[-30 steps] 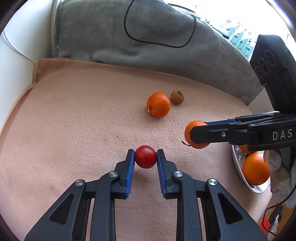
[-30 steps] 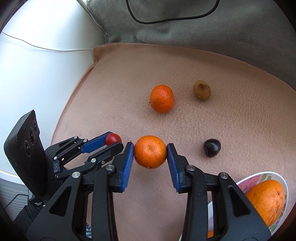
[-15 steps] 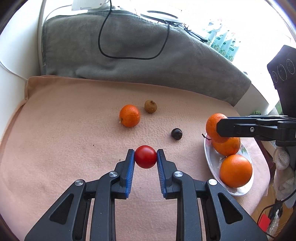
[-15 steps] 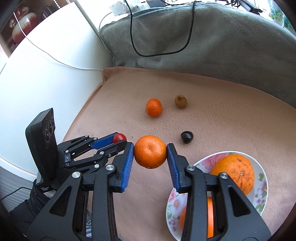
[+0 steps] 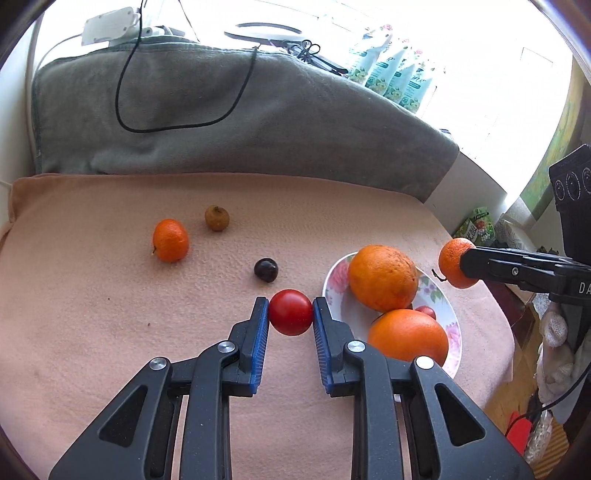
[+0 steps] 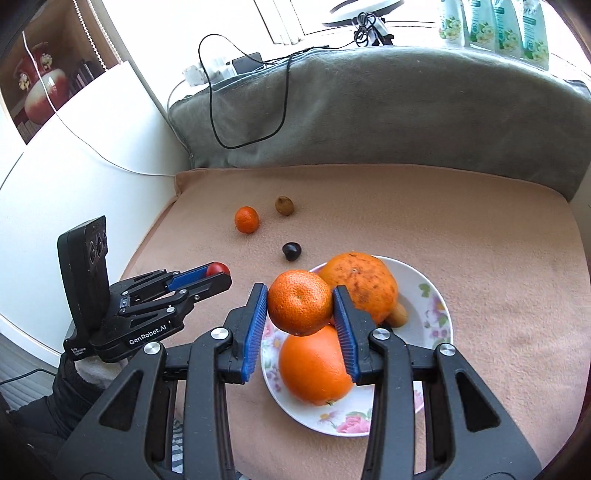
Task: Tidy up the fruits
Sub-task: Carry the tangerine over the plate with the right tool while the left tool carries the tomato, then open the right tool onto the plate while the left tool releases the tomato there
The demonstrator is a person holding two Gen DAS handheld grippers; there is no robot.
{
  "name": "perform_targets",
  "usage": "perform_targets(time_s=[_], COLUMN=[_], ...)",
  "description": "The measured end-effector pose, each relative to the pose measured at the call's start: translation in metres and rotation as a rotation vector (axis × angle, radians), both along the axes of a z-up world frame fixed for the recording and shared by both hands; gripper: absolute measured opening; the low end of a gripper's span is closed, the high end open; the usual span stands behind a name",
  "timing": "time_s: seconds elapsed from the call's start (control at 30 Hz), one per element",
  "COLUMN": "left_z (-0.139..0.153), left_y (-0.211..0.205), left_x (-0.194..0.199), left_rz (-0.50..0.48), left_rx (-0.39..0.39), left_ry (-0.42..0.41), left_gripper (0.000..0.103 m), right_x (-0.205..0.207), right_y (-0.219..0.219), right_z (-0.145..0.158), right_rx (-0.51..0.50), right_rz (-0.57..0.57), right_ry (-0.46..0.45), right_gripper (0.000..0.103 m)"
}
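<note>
My left gripper (image 5: 290, 314) is shut on a small red tomato (image 5: 290, 312), held above the peach blanket just left of the flowered plate (image 5: 452, 347). It shows in the right wrist view (image 6: 218, 271) too. My right gripper (image 6: 300, 306) is shut on a mandarin (image 6: 300, 302), held above the plate (image 6: 439, 295); the left wrist view shows it right of the plate (image 5: 456, 262). The plate holds two large oranges (image 6: 314, 369) (image 6: 364, 282) and small fruits. On the blanket lie a mandarin (image 5: 170, 240), a brown fruit (image 5: 217, 218) and a dark plum (image 5: 266, 269).
A grey folded blanket (image 5: 240, 118) with a black cable lies behind the peach blanket (image 5: 92, 314). A white wall (image 6: 74, 158) is on the left. Bottles (image 6: 491, 26) stand on the sill at the back. The surface's right edge drops to the floor (image 5: 517, 387).
Both grippers have risen and pulled back with their fruit. The right gripper with the mandarin has moved over the plate; the left with the tomato has moved toward the plate's left rim.
</note>
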State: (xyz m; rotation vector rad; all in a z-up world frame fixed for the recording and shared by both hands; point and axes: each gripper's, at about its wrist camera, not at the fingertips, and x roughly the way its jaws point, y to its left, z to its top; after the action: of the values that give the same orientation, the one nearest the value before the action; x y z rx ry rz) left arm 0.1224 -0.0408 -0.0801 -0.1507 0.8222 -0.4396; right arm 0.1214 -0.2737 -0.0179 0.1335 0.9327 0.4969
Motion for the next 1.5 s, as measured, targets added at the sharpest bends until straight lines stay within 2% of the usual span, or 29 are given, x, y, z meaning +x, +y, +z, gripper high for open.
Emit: perform_targets(time_s=[0.43, 0.73, 1.5], left_z=[-0.011, -0.017, -0.011], left_y=[-0.041, -0.052, -0.066], left_x=[0.001, 0.003, 0.002], left_rz=[-0.067, -0.085, -0.125], left_rx=[0.004, 0.031, 0.041], left_ry=[0.029, 0.042, 0.019], left_gripper=[0.022, 0.022, 0.023], right_x=[-0.022, -0.031, -0.03], right_y=[-0.05, -0.057, -0.051], right_z=[-0.034, -0.049, -0.054], right_rx=[-0.019, -0.035, -0.066], right_rz=[-0.109, -0.121, -0.105], right_ry=[0.033, 0.048, 0.044], right_gripper=[0.038, 0.038, 0.04])
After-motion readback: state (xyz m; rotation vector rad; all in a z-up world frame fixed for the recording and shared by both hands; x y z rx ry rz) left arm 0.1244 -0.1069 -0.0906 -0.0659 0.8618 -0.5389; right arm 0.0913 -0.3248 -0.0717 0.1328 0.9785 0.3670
